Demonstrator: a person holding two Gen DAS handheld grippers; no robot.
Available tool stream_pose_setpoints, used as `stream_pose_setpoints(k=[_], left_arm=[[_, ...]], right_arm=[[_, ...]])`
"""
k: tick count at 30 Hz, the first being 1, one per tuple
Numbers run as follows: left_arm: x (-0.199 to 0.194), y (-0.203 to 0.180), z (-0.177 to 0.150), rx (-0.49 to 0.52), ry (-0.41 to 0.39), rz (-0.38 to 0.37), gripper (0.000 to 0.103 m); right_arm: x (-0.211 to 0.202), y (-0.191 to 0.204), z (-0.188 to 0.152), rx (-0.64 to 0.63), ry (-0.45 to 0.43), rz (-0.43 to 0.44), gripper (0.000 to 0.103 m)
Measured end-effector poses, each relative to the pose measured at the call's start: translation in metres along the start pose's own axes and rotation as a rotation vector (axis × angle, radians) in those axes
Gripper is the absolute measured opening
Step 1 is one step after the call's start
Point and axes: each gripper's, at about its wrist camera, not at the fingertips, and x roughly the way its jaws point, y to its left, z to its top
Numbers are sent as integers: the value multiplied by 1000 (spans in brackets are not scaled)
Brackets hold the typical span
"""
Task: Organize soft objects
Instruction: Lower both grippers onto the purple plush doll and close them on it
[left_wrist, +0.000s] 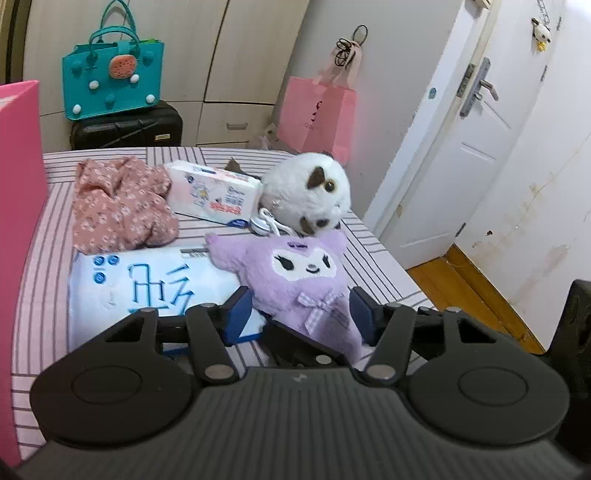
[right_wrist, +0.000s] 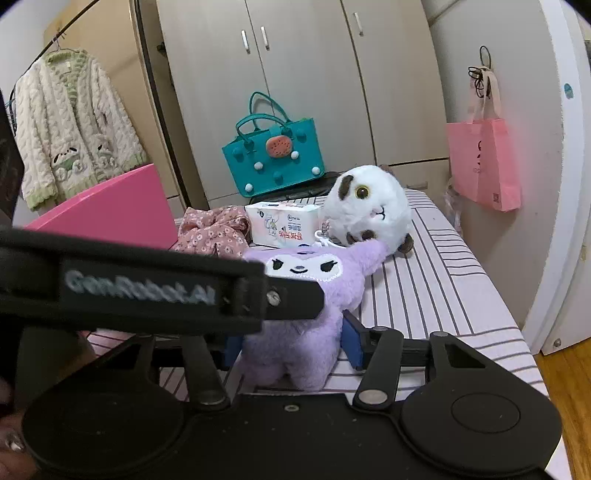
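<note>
Squeezing the purple plush toy (left_wrist: 310, 280) with both my left claw (left_wrist: 301, 314) and right claw (right_wrist: 291, 341), near the bed's (right_wrist: 436, 266) front edge.

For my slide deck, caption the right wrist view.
Right tongs closed on a purple plush on the striped bed, white plush behind.

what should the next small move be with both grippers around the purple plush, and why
Probably lift the fluffy purple plush doll a little, both together. The left hand-held gripper and the right hand-held gripper each have blue pads against its lower body, and it lies partly on the white tissue pack and touches the round white plush toy.
</note>
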Motion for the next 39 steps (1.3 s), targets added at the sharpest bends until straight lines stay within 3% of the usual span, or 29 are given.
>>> stream_pose_setpoints(k=[7, 14, 25, 33, 39], left_arm=[[3, -10, -5, 43, -14, 59, 54], [3, -21, -9, 48, -33, 88, 54], [-22, -16, -11, -33, -1, -18, 52], [-37, -20, -17, -47, 7, -30, 51], [-33, -12, -24, -104, 80, -43, 50]], right_arm=[[0, 9, -8, -38, -39, -48, 57], [-7, 3, -11, 23, -57, -33, 55], [-34, -1, -14, 65, -65, 39, 55], [-48, -3, -19, 120, -62, 85, 55], [-42, -9, -25, 187, -20, 144, 54]])
